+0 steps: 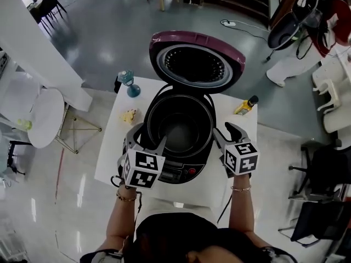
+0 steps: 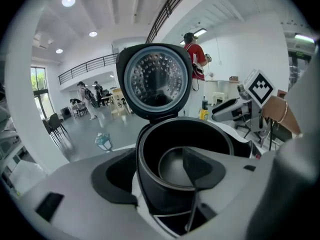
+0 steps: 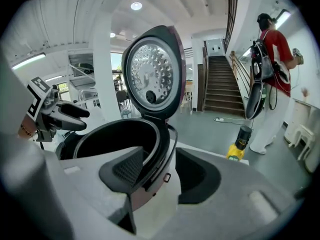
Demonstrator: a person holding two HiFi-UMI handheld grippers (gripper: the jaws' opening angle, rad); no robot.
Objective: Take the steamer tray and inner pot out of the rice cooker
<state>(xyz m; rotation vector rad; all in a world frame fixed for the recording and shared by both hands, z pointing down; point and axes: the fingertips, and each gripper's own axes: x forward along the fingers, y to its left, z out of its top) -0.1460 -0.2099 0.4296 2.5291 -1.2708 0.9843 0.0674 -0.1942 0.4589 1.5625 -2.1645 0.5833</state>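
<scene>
Standing in the middle of the white rectangular bench (image 1: 109, 152), the dark-bodied rice cooker (image 1: 184, 171) had its round, maroon-backed lid (image 1: 196, 59) swung up over the bench's far edge. The round, dark metal inner pot (image 1: 181, 127) sat inside the cooker body, its bare bottom showing.

The left claw (image 1: 147, 140) hung at the cooker's near-left side with its jaws moderately apart. In the left gripper view one pad lay outside the cooker wall and the other over the pot's mouth. The rim ran between them, and neither pad pressed on it.

The right claw (image 1: 227, 133) stood at the cooker's right side, also moderately apart and straddling the rim. Its inner pad hung over the pot's opening. Its outer pad stood clear of the wall, with a strip of bench showing between.

A small yellow bottle (image 1: 246, 105) with a black cap lay near the far-right corner. A teal glass ornament (image 1: 127, 81) stood at the far-left corner.
</scene>
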